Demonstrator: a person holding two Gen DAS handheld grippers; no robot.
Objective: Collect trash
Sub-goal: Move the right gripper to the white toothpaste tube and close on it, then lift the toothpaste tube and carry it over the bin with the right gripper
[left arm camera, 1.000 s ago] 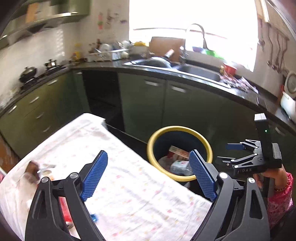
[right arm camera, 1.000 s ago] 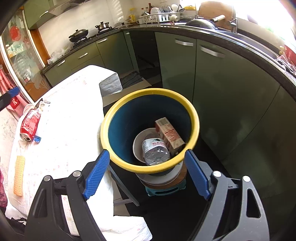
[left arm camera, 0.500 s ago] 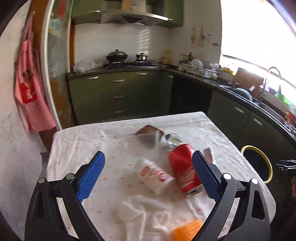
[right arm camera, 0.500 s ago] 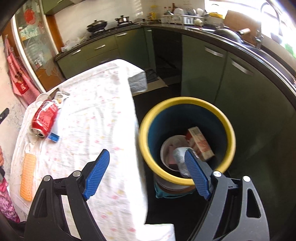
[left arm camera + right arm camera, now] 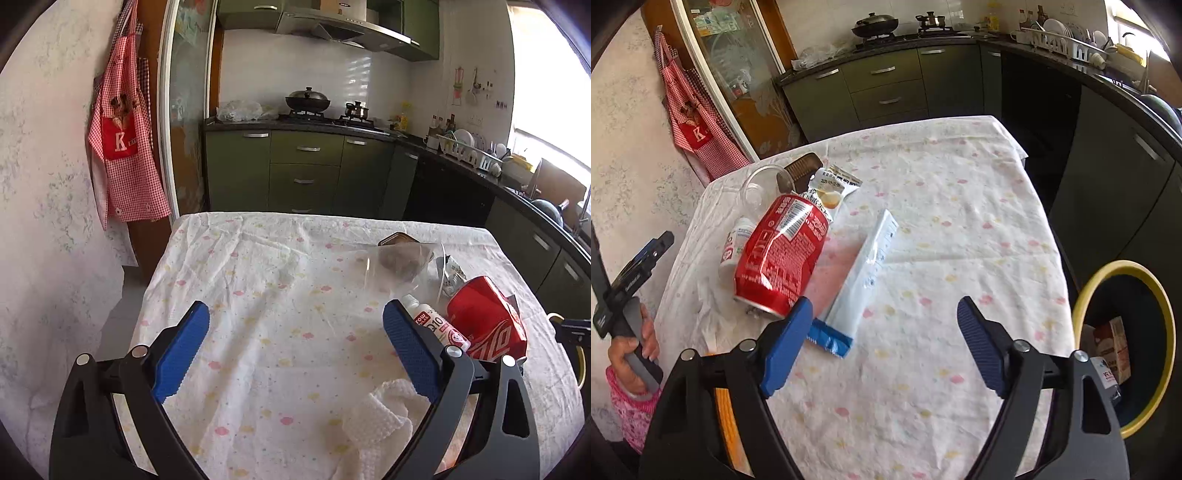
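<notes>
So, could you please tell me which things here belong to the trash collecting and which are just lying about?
For the job: red can, small white bottle, snack wrapper, long white-and-blue packet, clear plastic cup, yellow-rimmed bin.

Just lying about: white cloth, checked apron, wok on the stove, dish rack.

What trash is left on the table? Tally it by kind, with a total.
Cans: 1, red can
Bottles: 1, small white bottle
Wrappers: 2, white-and-blue wrapper, snack wrapper
Plastic cups: 1, clear cup
Brown trays: 1, brown tray
Total: 6
</notes>
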